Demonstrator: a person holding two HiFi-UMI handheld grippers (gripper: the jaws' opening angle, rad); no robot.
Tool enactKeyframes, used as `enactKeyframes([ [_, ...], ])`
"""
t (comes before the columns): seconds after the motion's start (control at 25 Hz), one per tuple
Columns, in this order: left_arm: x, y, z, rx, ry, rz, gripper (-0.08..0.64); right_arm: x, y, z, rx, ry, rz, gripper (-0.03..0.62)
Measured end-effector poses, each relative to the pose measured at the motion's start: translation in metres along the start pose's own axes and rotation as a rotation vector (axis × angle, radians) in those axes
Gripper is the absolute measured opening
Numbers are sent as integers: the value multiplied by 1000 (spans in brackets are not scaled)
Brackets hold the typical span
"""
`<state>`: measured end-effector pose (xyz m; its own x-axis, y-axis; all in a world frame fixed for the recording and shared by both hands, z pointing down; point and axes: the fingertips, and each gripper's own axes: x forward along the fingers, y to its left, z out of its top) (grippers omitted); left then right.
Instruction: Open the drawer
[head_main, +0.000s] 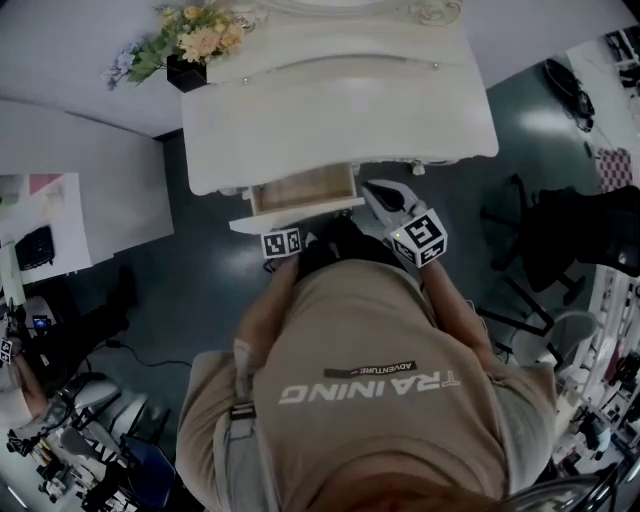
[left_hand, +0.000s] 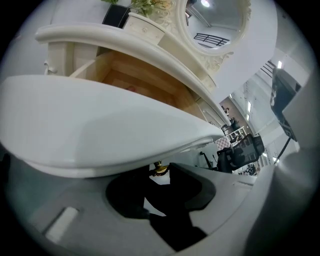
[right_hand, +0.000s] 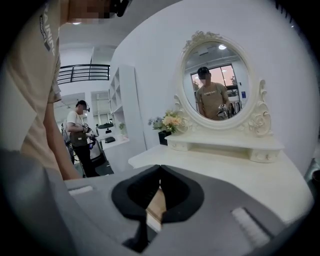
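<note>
Left gripper (left_hand: 161, 176) clamps the brass knob (left_hand: 159, 169) to pull the half-open drawer (head_main: 300, 192) nearer. Right gripper (right_hand: 160, 169) is closed, empty and held clear.

From above: a person in a tan shirt (head_main: 370, 400) stands at a white dressing table (head_main: 340, 110), its drawer (head_main: 300, 190) open, left gripper (head_main: 286, 238) at its front, right gripper (head_main: 380, 192) alongside.
</note>
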<state>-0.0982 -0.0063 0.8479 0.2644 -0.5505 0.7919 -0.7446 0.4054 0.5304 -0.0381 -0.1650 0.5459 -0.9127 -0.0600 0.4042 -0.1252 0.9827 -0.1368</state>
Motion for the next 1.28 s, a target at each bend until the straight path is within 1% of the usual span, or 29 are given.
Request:
enactKeyframes([
  [0.16, -1, -1, 0, 15, -13, -14, 129, -16, 13, -10, 17, 5, -39, 3],
  [0.32, -3, -3, -8, 34, -19, -18, 129, -32, 26, -21, 12, 7, -37, 3],
  [0.44, -5, -6, -16, 40, -21, 1, 129, -37, 29, -23, 1, 5, -11, 3],
  [0.64, -8, -8, -26, 41, -8, 25, 129, -39, 31, -25, -4, -4, 61, 3],
  [0.8, -5, -11, -28, 40, -13, 58, 129, -42, 21, -33, -14, -11, 110, 3],
  [0.96, -2, -13, -35, 19, -14, 104, 129, -47, 13, -47, 0, -19, 156, 3],
  [1.08, -1, -18, -40, -8, -27, 130, 129, -49, 4, -54, 8, -15, 171, 3],
  [1.28, -5, -21, -51, -31, -36, 159, 129, -55, 4, -61, 16, -5, 206, 3],
])
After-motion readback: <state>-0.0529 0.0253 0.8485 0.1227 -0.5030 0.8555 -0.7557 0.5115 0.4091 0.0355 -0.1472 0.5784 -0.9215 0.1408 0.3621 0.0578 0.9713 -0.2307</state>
